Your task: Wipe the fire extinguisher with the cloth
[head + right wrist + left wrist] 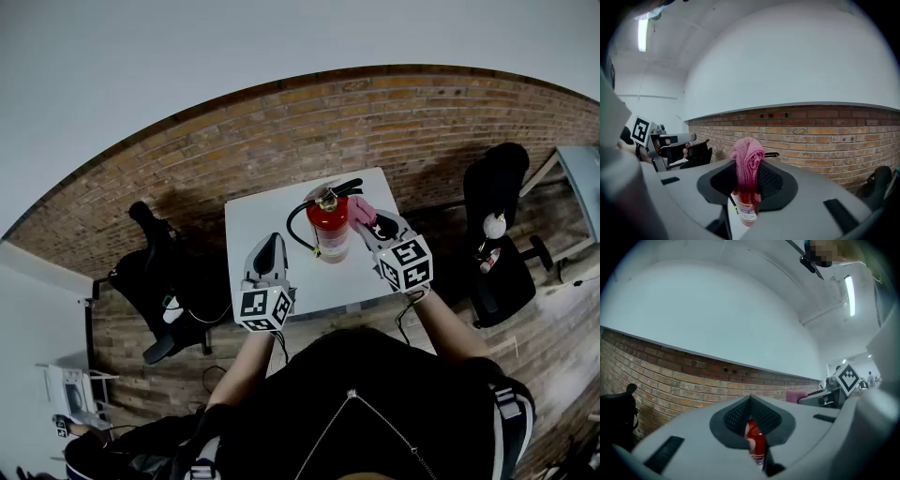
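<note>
A red fire extinguisher [328,230] with a black hose and handle stands upright on the small white table [251,223]. My right gripper [366,223] is shut on a pink cloth [360,210], which is held against the extinguisher's upper right side. In the right gripper view the cloth [746,157] sticks up between the jaws of the right gripper [747,174], with the extinguisher [746,210] just behind. My left gripper [271,251] hovers left of the extinguisher, jaws together and holding nothing. Through the left gripper [750,401] a slice of the extinguisher [756,444] shows.
A black office chair [155,272] stands left of the table and another [502,230] to its right. A brick wall [281,131] runs behind the table. A light desk corner [581,178] sits at the far right.
</note>
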A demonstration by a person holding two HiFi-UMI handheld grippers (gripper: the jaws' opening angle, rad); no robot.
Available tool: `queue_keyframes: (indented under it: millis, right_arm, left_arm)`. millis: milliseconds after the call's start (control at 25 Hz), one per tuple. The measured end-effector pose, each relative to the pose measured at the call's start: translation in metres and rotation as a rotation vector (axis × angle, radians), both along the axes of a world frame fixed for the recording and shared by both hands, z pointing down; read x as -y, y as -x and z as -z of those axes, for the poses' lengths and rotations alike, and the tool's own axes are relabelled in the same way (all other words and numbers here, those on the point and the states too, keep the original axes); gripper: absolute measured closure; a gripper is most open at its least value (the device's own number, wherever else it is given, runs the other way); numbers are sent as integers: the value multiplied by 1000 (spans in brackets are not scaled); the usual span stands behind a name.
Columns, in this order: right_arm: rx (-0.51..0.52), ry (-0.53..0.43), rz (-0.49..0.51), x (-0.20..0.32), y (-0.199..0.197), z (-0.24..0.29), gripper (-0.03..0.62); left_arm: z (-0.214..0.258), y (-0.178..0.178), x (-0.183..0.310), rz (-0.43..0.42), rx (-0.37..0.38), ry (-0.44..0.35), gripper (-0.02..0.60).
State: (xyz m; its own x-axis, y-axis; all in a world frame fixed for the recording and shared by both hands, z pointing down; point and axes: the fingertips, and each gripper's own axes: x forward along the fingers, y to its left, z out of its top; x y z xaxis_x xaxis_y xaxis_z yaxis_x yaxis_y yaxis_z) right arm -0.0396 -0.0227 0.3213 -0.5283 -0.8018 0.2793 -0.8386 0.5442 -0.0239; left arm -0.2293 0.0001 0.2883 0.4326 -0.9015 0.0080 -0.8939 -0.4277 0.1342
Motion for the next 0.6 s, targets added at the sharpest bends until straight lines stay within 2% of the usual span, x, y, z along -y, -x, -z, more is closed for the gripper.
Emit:
queue_keyframes:
  millis: [320,600]
  right_arm:
    - [4,-2,-39,-1,0,-4,474]
    - [23,24,-75,1,-21,-13,474]
  left_arm:
    - [-11,3,3,-27,-23,9,571]
    - [-21,-9,11,-48,-17,24,571]
